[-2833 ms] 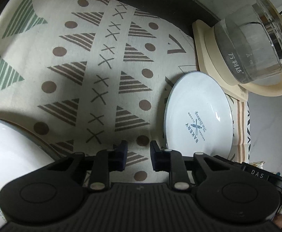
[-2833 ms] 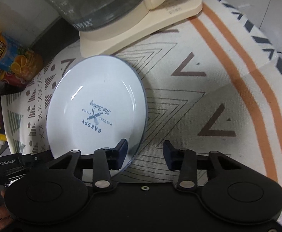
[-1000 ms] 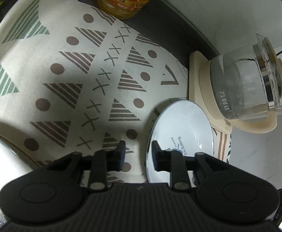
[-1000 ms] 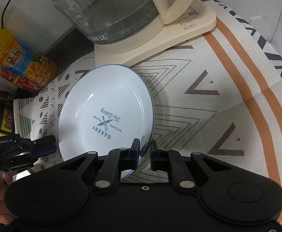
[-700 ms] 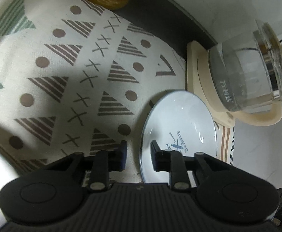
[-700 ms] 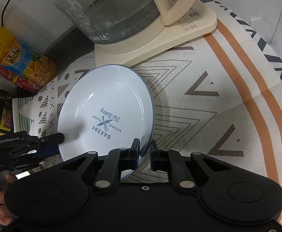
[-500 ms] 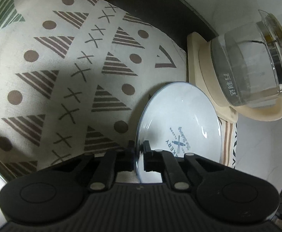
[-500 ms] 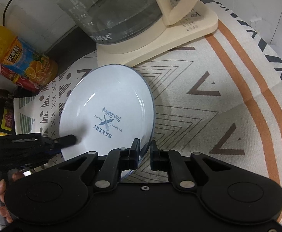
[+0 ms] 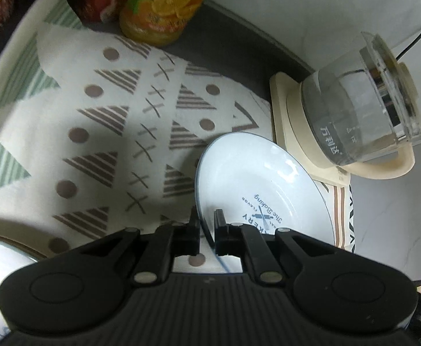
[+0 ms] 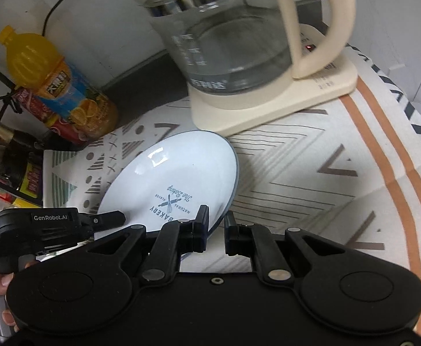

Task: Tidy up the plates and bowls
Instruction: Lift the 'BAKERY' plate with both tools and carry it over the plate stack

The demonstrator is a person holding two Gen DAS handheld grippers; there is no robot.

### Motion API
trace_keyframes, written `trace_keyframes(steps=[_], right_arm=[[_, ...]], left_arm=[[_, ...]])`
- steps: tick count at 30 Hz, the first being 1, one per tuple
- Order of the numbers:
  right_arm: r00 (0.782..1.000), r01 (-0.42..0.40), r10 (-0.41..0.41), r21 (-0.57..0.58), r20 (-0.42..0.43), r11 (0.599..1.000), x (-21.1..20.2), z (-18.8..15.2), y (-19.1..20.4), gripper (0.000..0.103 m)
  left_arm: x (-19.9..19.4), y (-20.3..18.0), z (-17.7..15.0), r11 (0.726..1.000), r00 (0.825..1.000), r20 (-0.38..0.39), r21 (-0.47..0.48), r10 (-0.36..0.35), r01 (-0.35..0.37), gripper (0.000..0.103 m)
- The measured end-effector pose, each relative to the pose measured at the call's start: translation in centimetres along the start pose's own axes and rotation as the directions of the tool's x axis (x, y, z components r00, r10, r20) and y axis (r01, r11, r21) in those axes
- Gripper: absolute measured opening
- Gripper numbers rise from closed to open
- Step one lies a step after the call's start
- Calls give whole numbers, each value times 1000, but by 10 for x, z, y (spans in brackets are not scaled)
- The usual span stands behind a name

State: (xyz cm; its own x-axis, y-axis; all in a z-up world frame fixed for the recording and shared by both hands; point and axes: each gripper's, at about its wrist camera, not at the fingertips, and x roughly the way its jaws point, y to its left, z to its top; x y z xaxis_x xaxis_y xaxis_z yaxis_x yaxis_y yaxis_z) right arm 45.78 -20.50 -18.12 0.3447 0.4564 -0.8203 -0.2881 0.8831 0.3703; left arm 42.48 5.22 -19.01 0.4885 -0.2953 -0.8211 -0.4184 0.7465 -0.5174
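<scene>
Left tongs point(image 9: 207, 232) and right tongs point(image 10: 216, 229) both clamped narrow on opposite rims of the tilted bakery plate point(image 10: 176, 184), angled steeply downward over the patterned cloth point(image 9: 101, 132).

A white plate point(image 9: 256, 178) with a thin blue rim and a blue "BAKERY" print at its centre is tilted, raised off the patterned cloth point(image 9: 101, 132), just before the kettle's cream base point(image 10: 268, 109).

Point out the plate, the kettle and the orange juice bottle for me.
plate point(image 10: 178, 173): right wrist view, bare white centre.
kettle point(image 10: 233, 49): right wrist view, glass body.
orange juice bottle point(image 10: 54, 83): right wrist view, label.
</scene>
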Motion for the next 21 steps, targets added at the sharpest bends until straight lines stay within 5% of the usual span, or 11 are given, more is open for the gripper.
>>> trace_keyframes(steps=[21], right_arm=[[998, -26, 28, -32, 55, 999, -10, -26, 80, 10]], left_arm=[[-68, 55, 5, 999, 999, 51, 33, 2, -4, 8]])
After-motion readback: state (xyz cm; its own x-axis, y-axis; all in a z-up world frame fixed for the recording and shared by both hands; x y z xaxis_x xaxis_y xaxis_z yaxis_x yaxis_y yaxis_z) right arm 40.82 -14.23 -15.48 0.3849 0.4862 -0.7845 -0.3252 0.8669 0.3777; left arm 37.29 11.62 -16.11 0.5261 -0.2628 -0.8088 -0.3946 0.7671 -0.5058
